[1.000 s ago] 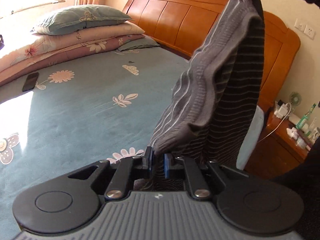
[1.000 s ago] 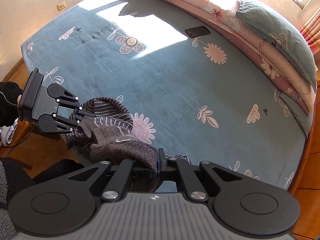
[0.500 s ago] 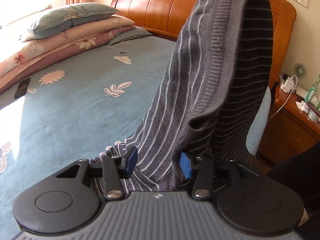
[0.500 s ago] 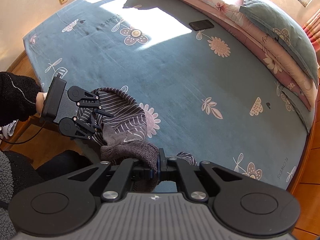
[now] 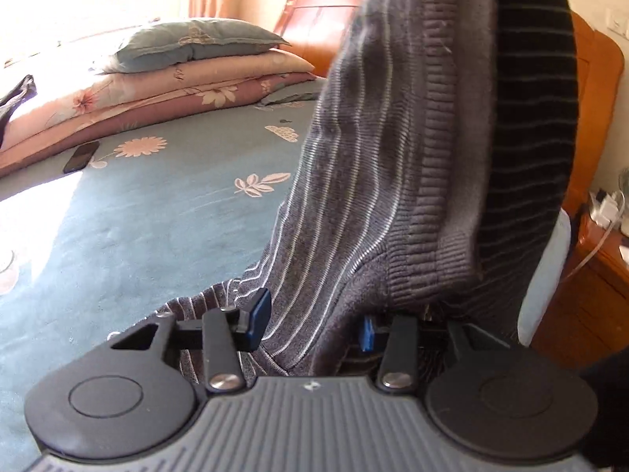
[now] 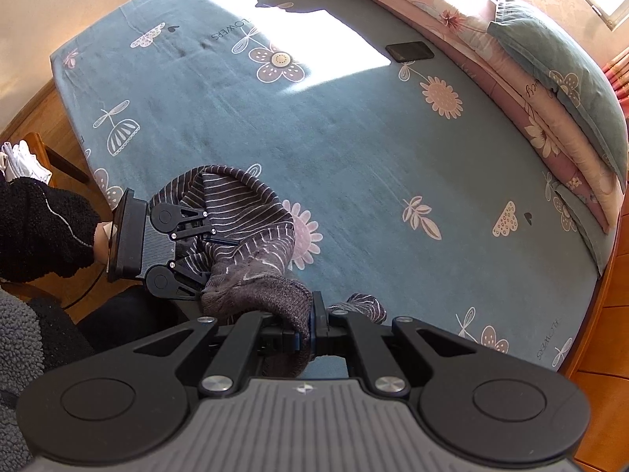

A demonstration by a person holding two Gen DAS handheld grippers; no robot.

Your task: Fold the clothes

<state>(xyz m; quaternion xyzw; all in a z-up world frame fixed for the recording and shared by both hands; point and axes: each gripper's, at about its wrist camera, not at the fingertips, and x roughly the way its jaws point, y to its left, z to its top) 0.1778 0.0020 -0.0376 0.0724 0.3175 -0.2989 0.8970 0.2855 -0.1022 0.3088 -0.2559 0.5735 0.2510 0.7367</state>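
Bed fills most of both views, w/ a teal sheet printed in flowers, leaves and clouds. The word "FLOWERS" reads upside down by a big flower in the right wrist view; a 2nd print of it sits near the bed's right edge, too skewed to read fully. Wooden headboard stands behind. Folded pink floral quilts are stacked along the far side, w/ a teal pillow on top.

Grey striped sweater is next in size: it hangs in the air above the bed's near edge, stretched up out of the left wrist view, its lower part bunched on the sheet near a pink flower print. Ribbed hem shows at the fold.

Right gripper is closed tight on a ribbed edge of the sweater, fingers pinching the knit. Left gripper has its jaws spread wide apart, cloth draped between the blue pads but not pinched. In the right wrist view it sits low at the bed edge against the bunched cloth, held by a hand in a black fleece sleeve.

Black phone lies flat near the quilts, well apart from the sweater. Nightstand w/ white cables is at far right; no readable labels there.
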